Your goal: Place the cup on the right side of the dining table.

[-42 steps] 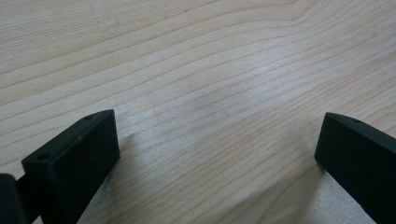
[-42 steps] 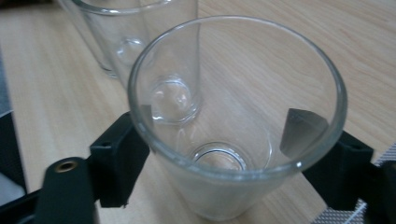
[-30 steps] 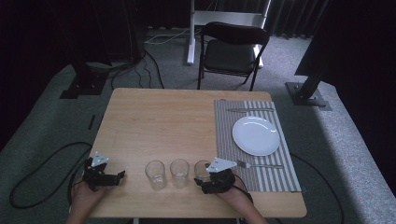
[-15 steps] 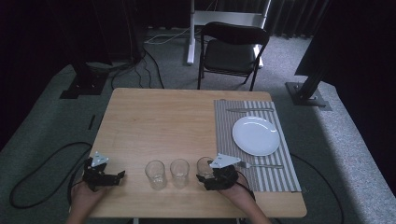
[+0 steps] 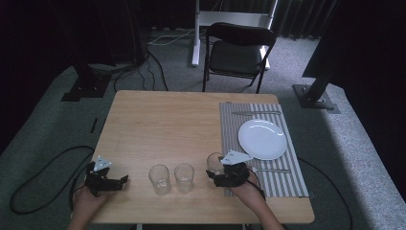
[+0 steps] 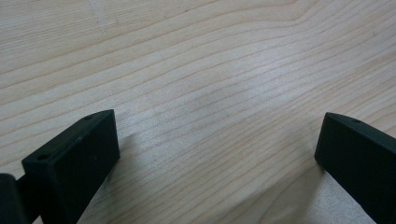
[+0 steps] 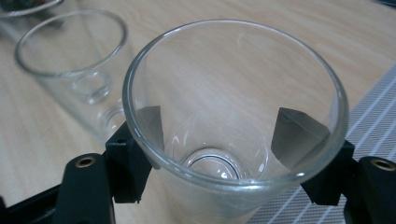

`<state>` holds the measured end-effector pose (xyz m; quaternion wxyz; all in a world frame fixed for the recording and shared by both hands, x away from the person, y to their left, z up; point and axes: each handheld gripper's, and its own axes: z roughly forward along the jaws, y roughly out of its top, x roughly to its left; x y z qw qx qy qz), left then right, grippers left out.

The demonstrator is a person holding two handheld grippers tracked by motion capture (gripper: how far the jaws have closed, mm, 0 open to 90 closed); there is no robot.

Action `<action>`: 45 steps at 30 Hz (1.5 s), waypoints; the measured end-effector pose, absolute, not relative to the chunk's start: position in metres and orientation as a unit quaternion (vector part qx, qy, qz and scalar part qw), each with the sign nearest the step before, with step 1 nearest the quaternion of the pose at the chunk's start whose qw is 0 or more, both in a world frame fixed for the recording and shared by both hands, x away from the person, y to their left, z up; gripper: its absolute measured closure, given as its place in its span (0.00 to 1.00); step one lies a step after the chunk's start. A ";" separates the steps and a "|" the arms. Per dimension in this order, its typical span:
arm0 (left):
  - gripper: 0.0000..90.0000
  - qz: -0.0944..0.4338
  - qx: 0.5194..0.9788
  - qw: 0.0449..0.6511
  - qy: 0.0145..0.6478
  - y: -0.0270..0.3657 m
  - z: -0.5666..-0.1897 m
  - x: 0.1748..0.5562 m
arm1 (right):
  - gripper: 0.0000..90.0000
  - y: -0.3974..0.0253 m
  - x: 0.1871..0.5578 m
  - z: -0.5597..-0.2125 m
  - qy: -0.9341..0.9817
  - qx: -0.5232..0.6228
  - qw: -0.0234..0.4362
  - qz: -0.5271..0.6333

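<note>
Risk of slip or tip: right gripper (image 7: 219, 154) pinching rightmost of 3 glasses (image 7: 236, 121) low near table's (image 5: 158, 124) front edge beside placemat (image 5: 287, 177), neighbouring glass (image 7: 74, 70) close enough to knock; left gripper (image 6: 219, 154) wide, empty.

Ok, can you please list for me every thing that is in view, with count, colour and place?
Table: one, light wood, centre.
Glasses: three, clear, in a row near the front edge; left, middle, right, which stands between the right gripper's fingers.
Placemat: one, grey striped, right side of table.
Plate: one, white, on placemat.
Cutlery: one piece beyond the plate, one in front of it, metal.
Chair: one, black, behind table.
Left gripper: black, open, front left corner.
Right gripper: black, around the right glass.
</note>
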<state>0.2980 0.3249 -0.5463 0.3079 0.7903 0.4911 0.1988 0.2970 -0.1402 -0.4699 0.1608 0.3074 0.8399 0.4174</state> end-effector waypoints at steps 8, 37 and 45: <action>0.00 0.199 0.790 0.308 0.491 0.325 -0.546 0.298 | 0.33 -0.150 0.316 -0.458 0.825 0.330 0.179 0.422; 0.00 0.200 0.789 0.308 0.493 0.324 -0.547 0.298 | 0.33 -0.161 0.386 -0.448 0.806 0.386 0.213 0.396; 0.00 0.200 0.789 0.308 0.493 0.324 -0.547 0.298 | 0.33 -0.168 0.413 -0.440 0.788 0.407 0.229 0.402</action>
